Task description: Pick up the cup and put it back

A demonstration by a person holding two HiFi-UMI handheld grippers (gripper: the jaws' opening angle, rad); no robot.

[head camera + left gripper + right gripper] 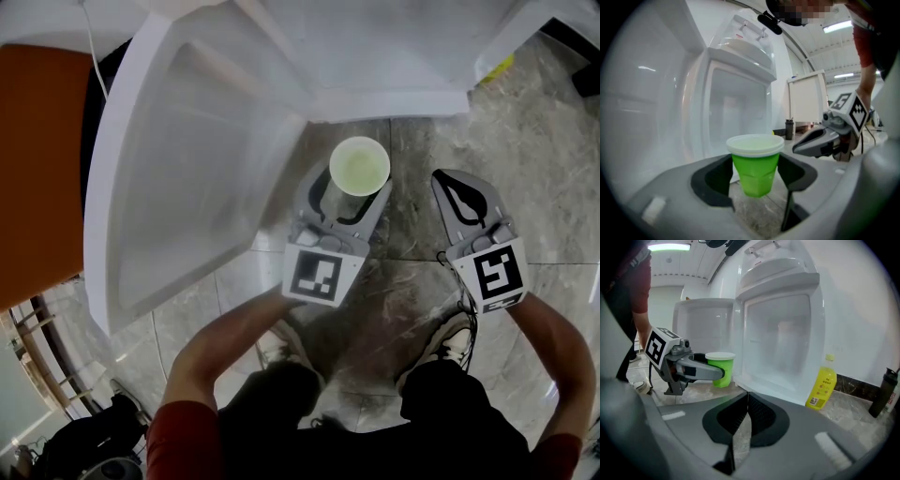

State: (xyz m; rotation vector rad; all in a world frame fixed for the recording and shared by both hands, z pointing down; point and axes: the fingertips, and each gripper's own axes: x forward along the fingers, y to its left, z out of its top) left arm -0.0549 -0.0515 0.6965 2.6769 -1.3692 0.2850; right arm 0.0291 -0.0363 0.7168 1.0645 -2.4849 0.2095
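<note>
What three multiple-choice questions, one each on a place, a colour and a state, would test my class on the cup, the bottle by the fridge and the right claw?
1. Where is the cup?
A. on a fridge shelf
B. gripped in the left claw
C. lying on the tiles

2. What colour is the bottle nearest the fridge?
A. red
B. blue
C. yellow

3. How does the right claw stand?
A. shut, empty
B. wide open
C. shut on the cup

Answers:
1 B: the left gripper view shows the jaws clamping its green sides.
2 C: the right gripper view shows it yellow.
3 A: its jaws meet with nothing between them.
</note>
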